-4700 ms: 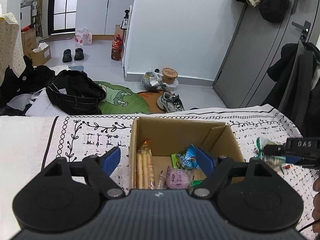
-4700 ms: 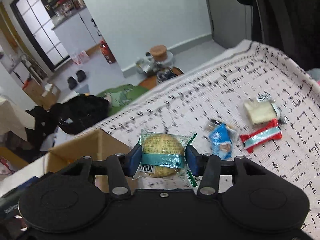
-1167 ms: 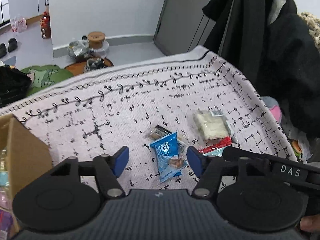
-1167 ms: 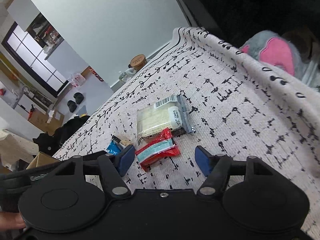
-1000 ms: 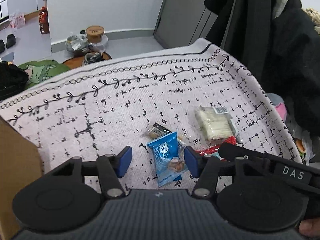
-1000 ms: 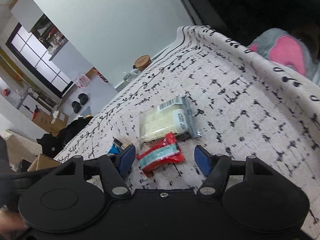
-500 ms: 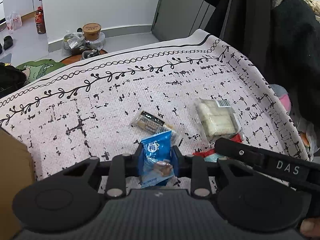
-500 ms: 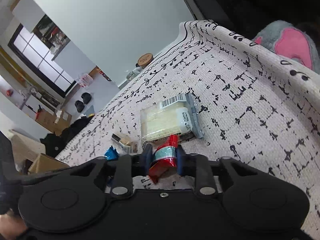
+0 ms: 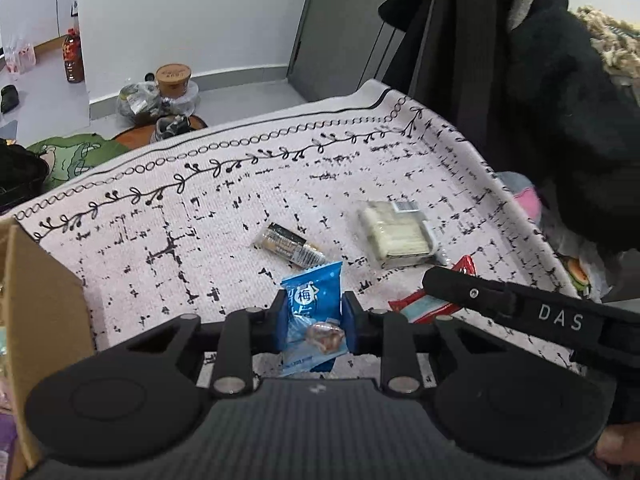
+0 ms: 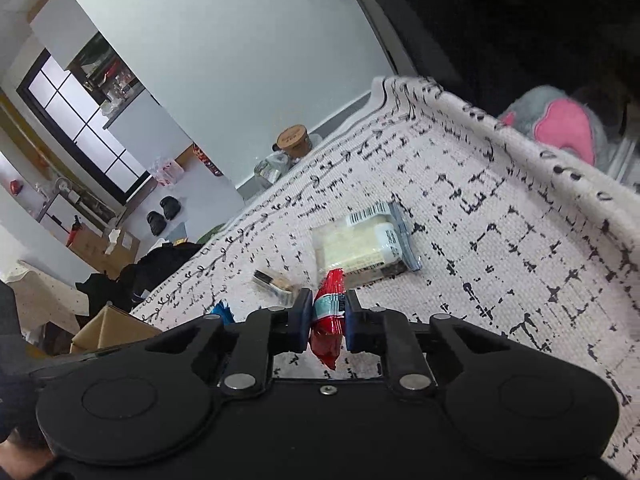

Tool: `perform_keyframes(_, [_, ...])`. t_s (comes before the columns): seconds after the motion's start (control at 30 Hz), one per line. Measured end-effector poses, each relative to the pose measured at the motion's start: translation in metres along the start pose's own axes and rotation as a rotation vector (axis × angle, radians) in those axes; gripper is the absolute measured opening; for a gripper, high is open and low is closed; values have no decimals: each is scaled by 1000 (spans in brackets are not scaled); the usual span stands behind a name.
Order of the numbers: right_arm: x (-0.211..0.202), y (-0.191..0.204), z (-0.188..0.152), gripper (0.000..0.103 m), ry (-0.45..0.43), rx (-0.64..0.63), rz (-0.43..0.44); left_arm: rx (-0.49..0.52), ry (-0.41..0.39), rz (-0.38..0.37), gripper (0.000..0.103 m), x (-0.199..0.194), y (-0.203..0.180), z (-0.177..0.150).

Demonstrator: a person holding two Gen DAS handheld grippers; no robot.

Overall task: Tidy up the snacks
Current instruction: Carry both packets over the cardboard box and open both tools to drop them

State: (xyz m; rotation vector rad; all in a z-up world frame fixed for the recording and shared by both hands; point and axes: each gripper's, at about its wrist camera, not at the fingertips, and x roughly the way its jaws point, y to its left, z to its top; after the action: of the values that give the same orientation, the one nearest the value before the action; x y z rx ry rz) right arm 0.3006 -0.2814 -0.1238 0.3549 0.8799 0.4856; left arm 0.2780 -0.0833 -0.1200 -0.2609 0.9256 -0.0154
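Snacks lie scattered on the patterned cloth [image 9: 224, 216] that covers the surface, and two of them are pinched in the grippers. The left gripper [image 9: 313, 322] has its fingers [image 9: 280, 320] drawn in narrow on a blue snack packet [image 9: 314, 308]: the packet stands between the two blue pads, its top edge poking out ahead of the fingertips and its lower end hanging back toward the gripper body. A small brownish sweet shows through the clear part of the wrapper, level with the pads.

The right gripper [image 10: 326, 318] is likewise closed narrow, holding a red snack packet [image 10: 329, 312] edge-on between its pads. The packet's upper end rises just past the fingertips and its lower corner droops below them, above the cloth. In the left wrist view the same red packet [image 9: 428, 302] shows partly hidden under the right gripper's dark finger.

Two snacks are loose on the cloth. A clear-wrapped pale cake [image 9: 396, 234] with a barcode label lies just ahead of the red packet, nearly touching its tip in the right wrist view [image 10: 360, 246]. A small dark-and-clear wrapped bar [image 9: 290, 245] lies just ahead of the blue packet and to the left of the cake, apart from it.

A cardboard box [image 9: 38, 308] stands at the left edge of the left wrist view, well apart from the loose snacks; its wall faces the camera. A pink and grey plush toy [image 10: 560, 130] sits beyond the cloth's right edge.
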Motion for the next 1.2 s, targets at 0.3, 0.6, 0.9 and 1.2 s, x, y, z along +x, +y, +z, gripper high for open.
perform_keyframes(0.3, [-26, 24, -2, 16, -57, -17, -24, 5, -46, -8, 26, -35, 1, -2])
perform_keyframes(0.6, [-43, 50, -2, 16, -94, -47, -28, -6, -93, -13, 26, -72, 9, -9])
perform_keyframes(0.9, [-50, 82, -12, 16, -107, -87, -17, -60, -116, -7, 26, -103, 33, -25])
perform_keyframes(1.2, [-48, 115, -24, 16, -115, -128, -5, -92, -162, -12, 26, -135, 56, -28])
